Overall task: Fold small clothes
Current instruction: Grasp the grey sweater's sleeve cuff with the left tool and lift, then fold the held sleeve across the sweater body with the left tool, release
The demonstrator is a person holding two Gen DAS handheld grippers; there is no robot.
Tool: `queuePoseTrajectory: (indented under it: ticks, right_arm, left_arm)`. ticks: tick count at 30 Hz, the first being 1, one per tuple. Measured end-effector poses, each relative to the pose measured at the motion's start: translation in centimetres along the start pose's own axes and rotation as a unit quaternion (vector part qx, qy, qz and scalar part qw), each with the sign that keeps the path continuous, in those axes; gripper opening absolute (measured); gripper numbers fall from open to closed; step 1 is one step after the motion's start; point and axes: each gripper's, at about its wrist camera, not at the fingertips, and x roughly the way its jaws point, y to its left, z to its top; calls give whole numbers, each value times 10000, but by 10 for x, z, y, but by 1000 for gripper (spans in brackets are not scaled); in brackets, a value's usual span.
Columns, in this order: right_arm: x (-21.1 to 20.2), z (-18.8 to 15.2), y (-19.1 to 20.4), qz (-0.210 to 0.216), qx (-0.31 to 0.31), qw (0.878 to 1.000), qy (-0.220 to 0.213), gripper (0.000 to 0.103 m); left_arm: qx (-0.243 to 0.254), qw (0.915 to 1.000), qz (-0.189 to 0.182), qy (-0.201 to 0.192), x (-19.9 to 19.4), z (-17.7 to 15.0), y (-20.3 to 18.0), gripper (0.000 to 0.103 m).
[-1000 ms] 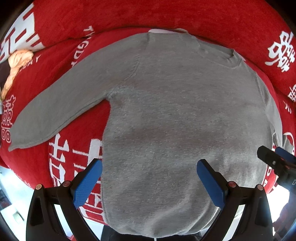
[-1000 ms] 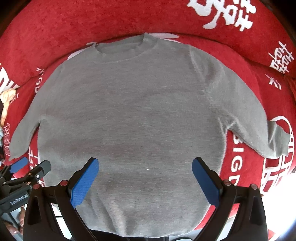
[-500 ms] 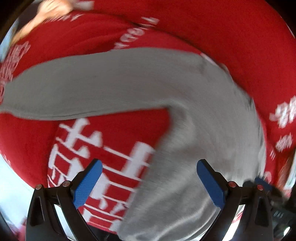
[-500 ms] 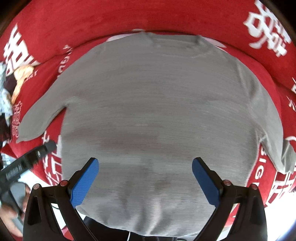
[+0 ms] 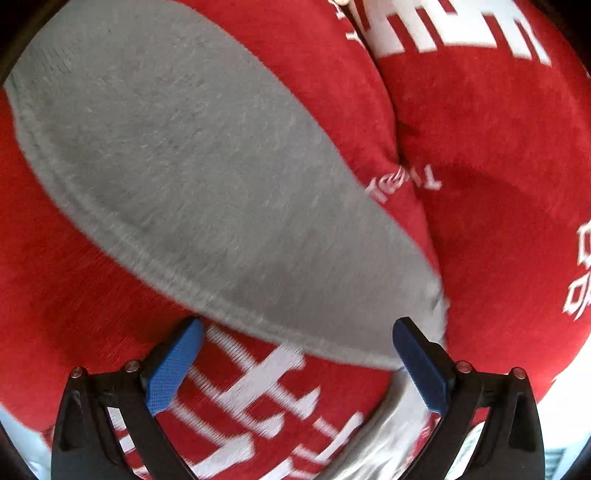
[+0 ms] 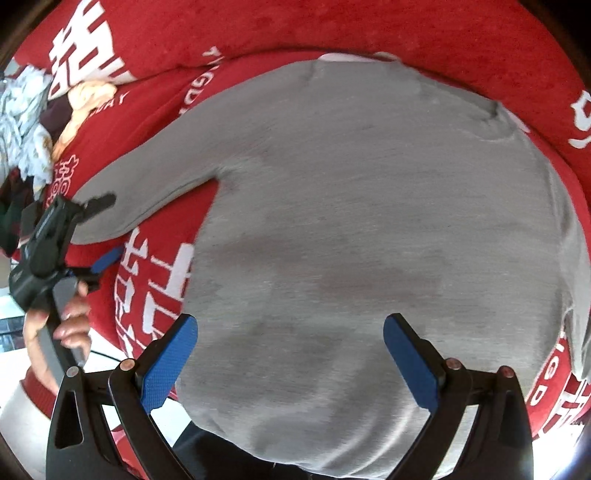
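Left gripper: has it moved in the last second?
Yes. The left gripper has swung out to the sweater's left sleeve, off the sweater body it faced earlier. Jaws open, holding nothing.

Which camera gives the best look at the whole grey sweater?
The right wrist view: the grey sweater lies spread flat on the red cover, body and neckline visible. The left wrist view shows only one sleeve close up.

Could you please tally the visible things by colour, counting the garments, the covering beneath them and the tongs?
Grey: 1, the sweater.
Red: 1, the blanket.
Pale, crumpled: 1 clothes heap, pieces uncountable.
Black with blue pads: 2, the left tongs and right tongs.
Total: 5.
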Motion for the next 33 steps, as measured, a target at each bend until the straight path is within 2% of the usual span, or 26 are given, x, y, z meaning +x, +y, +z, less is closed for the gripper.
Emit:
queuePoseTrajectory:
  ticks: [4, 5, 6, 8, 9, 10, 13, 15, 18, 21, 24, 25, 28, 31, 32, 33]
  right_arm:
    - [7, -3, 14, 88, -70, 9999, 33, 101]
    - [8, -5, 17, 119, -84, 9999, 40, 101]
    - [9, -6, 19, 144, -98, 9998, 51, 101]
    - [11, -9, 23, 179, -134, 9997, 68, 101]
    - [12, -11, 25, 192, -149, 9997, 71, 101]
    - [13, -12, 26, 212, -165, 9996, 77, 101]
    - [13, -16, 27, 279, -183, 9994, 89, 98]
    - [13, -17, 25, 297, -179, 9993, 114, 97]
    - [12, -19, 21, 346, -123, 9993, 97, 96]
    - [7, -21, 16, 381, -64, 9993, 13, 96]
    - [-1, -22, 6, 402, 26, 9991, -117, 96]
    - [-4, -23, 1, 404, 82, 9990, -171, 96]
    - [-14, -26, -23, 416, 372, 9979, -338, 96]
    - [-27, -35, -56, 412, 695, 9955, -487, 96]
    - [-29, -35, -64, 403, 778, 9948, -522, 96]
    - [-32, -37, -75, 390, 887, 9937, -564, 96]
  left_arm:
    - [-179, 9993, -167, -265, 8, 6, -8, 102]
    - [-238, 9989, -153, -364, 9, 7, -10, 100]
    - [-315, 9983, -117, -468, 10, 7, -11, 94]
    - [-295, 9979, -182, -545, 12, 10, -9, 40]
    - [-285, 9979, -231, -534, 13, 11, -6, 27]
    - [-294, 9978, -245, -545, 14, 14, -4, 7]
    - [112, 9967, -179, -790, 6, 18, -8, 7]
    - [636, 9932, 16, -975, -2, 17, -24, 7]
    - [1324, 9822, 108, -1331, -25, 10, -49, 7]
    - [2179, 9621, 197, -1631, -44, -3, -89, 7]
    - [3021, 9357, 181, -1811, -58, -21, -132, 7]
    - [3358, 9239, 129, -1832, -61, -31, -152, 7]
    - [3910, 9035, -55, -1751, -58, -54, -190, 7]
    - [4495, 8798, -223, -1529, -43, -87, -225, 7]
    - [4764, 8681, -266, -1372, -31, -103, -240, 7]
    - [4879, 8627, -267, -1301, -23, -113, -248, 7]
